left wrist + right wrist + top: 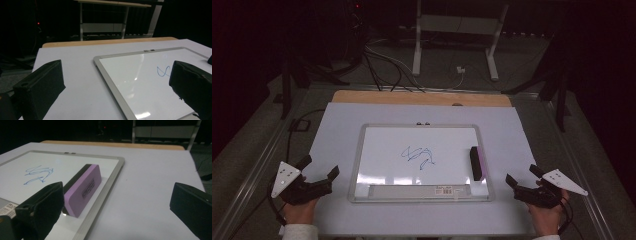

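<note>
Whiteboard (pixel 382 150) flat at table centre, blue scribble (pixel 418 156) mid-board.
Eraser (pixel 476 162) lies on the board's right side; left gripper (pixel 319 172) and right gripper (pixel 521 176) flank the board, jaws apart, empty.

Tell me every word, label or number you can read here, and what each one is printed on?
None of the printing can be read.
Dark printed block on the purple face of the eraser: blurred, unreadable.
Barcode sticker on the tray of the whiteboard: too small to read.
Blue scribble on the board: loose marker strokes, not letters or numbers.
</note>
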`<state>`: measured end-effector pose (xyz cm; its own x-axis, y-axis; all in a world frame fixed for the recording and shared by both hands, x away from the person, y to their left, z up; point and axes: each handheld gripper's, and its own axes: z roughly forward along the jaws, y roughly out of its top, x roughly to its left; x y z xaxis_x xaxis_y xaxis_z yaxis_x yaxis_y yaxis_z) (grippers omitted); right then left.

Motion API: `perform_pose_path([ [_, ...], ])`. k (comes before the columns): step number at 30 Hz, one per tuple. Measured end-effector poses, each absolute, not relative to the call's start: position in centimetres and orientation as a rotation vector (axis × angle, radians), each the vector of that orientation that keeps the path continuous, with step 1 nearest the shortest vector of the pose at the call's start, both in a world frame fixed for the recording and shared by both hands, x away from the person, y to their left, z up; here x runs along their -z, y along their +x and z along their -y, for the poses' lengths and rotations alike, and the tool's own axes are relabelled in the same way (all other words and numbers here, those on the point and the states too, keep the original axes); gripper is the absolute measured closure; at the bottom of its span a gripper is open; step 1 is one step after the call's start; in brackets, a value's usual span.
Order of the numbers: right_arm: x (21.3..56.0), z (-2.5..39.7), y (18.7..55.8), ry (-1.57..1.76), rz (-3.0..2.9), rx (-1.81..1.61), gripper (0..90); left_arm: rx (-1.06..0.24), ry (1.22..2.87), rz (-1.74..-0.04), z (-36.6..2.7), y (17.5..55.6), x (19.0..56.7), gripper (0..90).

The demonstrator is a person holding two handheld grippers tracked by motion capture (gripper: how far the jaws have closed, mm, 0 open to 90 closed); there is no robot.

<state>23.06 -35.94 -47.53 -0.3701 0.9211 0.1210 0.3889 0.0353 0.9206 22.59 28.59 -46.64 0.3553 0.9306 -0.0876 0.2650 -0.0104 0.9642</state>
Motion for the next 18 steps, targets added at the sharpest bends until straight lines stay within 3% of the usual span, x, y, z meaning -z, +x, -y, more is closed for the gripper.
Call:
perform_pose_path([
  [18, 47.26, 35.08, 23.55, 1.364, -1.821, -1.346, 0.0, -0.771, 1.560, -1.126, -28.16, 22.27, 47.03, 0.7],
])
